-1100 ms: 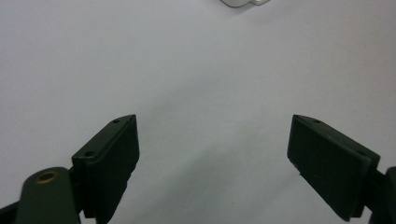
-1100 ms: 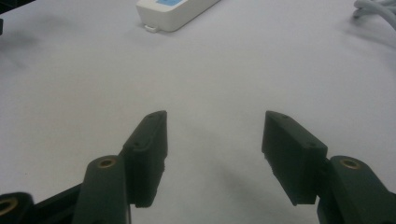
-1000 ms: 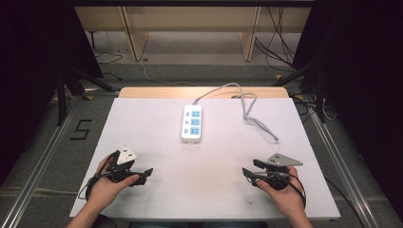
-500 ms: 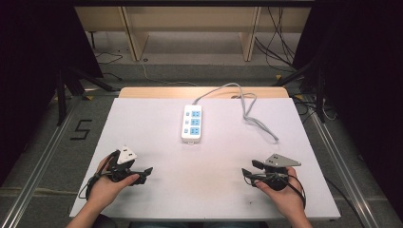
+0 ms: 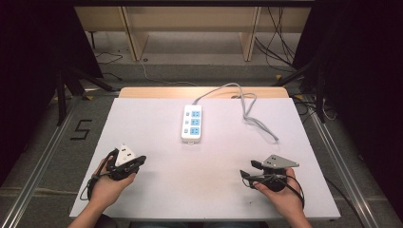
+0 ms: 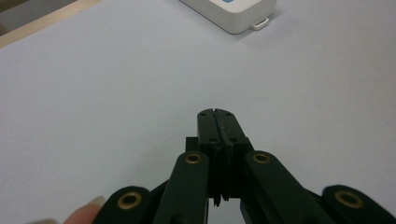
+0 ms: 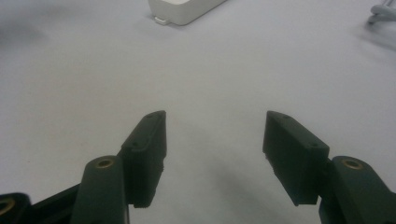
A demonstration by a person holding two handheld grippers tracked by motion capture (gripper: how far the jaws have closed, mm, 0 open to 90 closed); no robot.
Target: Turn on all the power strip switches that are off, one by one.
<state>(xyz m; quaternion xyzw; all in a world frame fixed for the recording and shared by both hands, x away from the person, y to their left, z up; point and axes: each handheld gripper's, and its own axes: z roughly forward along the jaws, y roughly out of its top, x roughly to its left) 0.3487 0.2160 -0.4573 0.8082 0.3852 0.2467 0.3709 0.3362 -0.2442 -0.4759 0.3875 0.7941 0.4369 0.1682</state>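
On the table, left claw (image 6: pixel 218 114) just closed empty; right claw (image 7: pixel 215 135) wide.

A white table (image 5: pixel 157 118) with a wooden far edge stands on a grey floor (image 5: pixel 199 71). A black 5 (image 5: pixel 81 129) is marked on the floor at its left. Beyond it stands a light wooden shelf (image 5: pixel 190 21); black drapes (image 5: pixel 28 57) hang at both sides.
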